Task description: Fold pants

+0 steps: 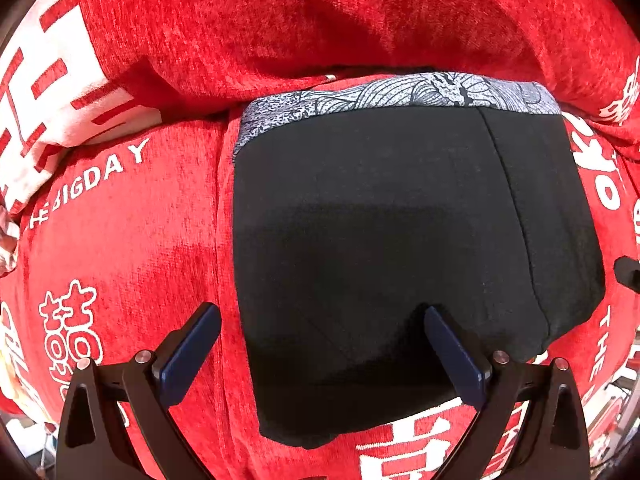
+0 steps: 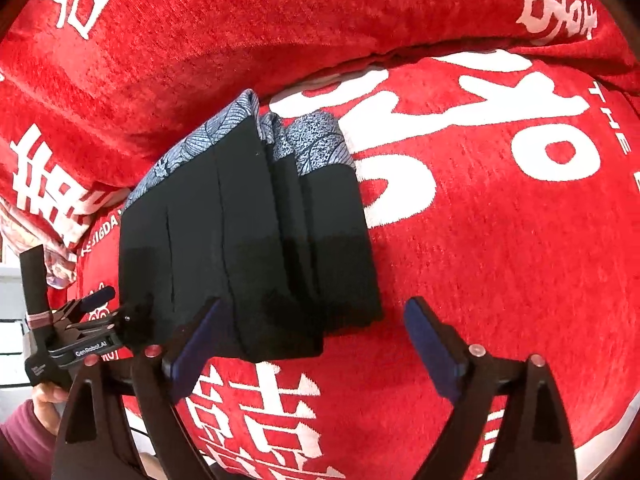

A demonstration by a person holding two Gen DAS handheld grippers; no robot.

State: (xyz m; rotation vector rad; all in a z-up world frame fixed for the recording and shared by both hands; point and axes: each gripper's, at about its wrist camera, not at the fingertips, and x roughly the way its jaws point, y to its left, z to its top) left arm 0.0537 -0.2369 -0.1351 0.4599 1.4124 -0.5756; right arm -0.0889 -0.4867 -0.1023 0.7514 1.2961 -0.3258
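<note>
Folded black pants [image 1: 380,248] on red blanket [image 1: 132,240]: soft, limp, best gripped at near edge; left gripper [image 1: 322,344] and right gripper [image 2: 316,336] both agape, empty.

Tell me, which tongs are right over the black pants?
The left tongs: one blue finger sits over the folded black pants. The right tongs stand mostly over the red cover.

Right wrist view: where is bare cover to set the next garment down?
Bare red cover lies right of the folded pants, up to the back cushion. Left of the pants is crowded: the left tool and a pillow.
</note>
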